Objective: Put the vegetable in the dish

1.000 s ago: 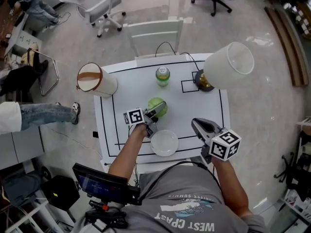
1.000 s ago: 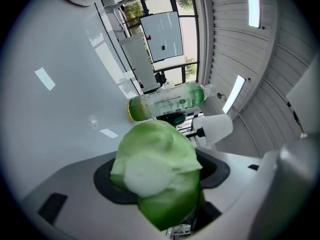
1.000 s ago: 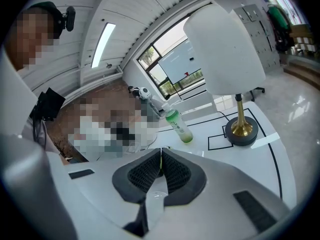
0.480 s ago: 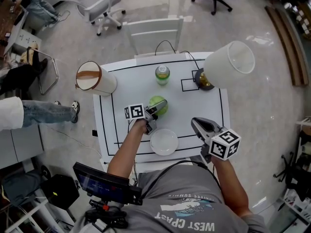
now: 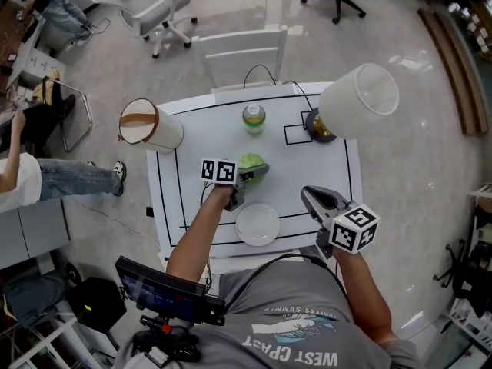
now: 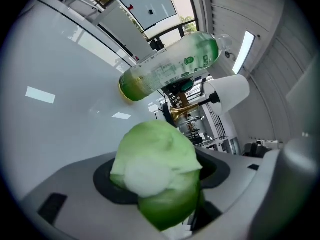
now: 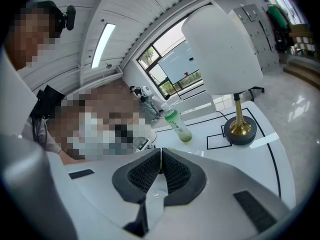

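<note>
A round green vegetable (image 5: pixel 249 162) sits between the jaws of my left gripper (image 5: pixel 254 172), just beyond the white dish (image 5: pixel 257 224) on the white table. Seen from the left gripper view, the vegetable (image 6: pixel 156 166) fills the gap of the left gripper (image 6: pixel 160 184), whose jaws stand wide and shut on it. My right gripper (image 5: pixel 310 197) hovers at the dish's right, over the table's front edge. In the right gripper view the right gripper (image 7: pixel 160 165) is shut with nothing between its pads.
A green drink bottle (image 5: pixel 254 118) stands behind the vegetable. A brass-footed lamp with a white shade (image 5: pixel 360 100) rises at the back right, and another shade with a brown band (image 5: pixel 150 125) at the back left. A white chair (image 5: pixel 242 52) stands beyond the table (image 5: pixel 323 167).
My left gripper has shifted slightly away from me with the vegetable in its jaws, and its marker cube has turned. The right gripper has not moved.
</note>
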`<act>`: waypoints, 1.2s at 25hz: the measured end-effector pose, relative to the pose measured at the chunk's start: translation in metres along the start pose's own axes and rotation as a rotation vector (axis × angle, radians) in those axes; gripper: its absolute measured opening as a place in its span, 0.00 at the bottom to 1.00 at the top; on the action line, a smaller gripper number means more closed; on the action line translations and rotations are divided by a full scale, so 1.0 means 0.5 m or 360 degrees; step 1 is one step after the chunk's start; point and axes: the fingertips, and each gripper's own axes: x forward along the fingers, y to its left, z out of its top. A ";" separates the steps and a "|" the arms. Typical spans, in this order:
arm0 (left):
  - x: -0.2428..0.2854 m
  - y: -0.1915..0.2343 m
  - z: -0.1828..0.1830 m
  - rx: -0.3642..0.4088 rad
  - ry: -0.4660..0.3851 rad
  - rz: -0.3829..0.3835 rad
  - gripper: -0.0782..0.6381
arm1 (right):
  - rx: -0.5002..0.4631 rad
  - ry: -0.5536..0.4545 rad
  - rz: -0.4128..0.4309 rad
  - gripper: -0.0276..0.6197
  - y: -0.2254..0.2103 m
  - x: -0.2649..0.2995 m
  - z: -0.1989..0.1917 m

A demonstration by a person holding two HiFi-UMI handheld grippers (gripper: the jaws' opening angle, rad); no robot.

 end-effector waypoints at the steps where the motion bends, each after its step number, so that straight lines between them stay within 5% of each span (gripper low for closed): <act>1: 0.000 0.001 -0.001 -0.0007 0.0007 -0.0005 0.54 | 0.0001 0.0000 0.0000 0.06 0.000 -0.001 -0.001; 17: -0.001 -0.002 -0.003 0.0207 0.0080 0.0067 0.54 | -0.0003 0.0001 -0.0005 0.06 0.000 -0.004 -0.002; 22: -0.001 -0.012 -0.018 0.0378 0.0174 0.0121 0.54 | -0.0003 -0.0001 -0.0004 0.06 0.003 -0.005 -0.002; 30: -0.002 -0.040 -0.065 0.0554 0.0410 0.0027 0.53 | 0.0004 0.0002 -0.0012 0.06 -0.001 -0.007 -0.009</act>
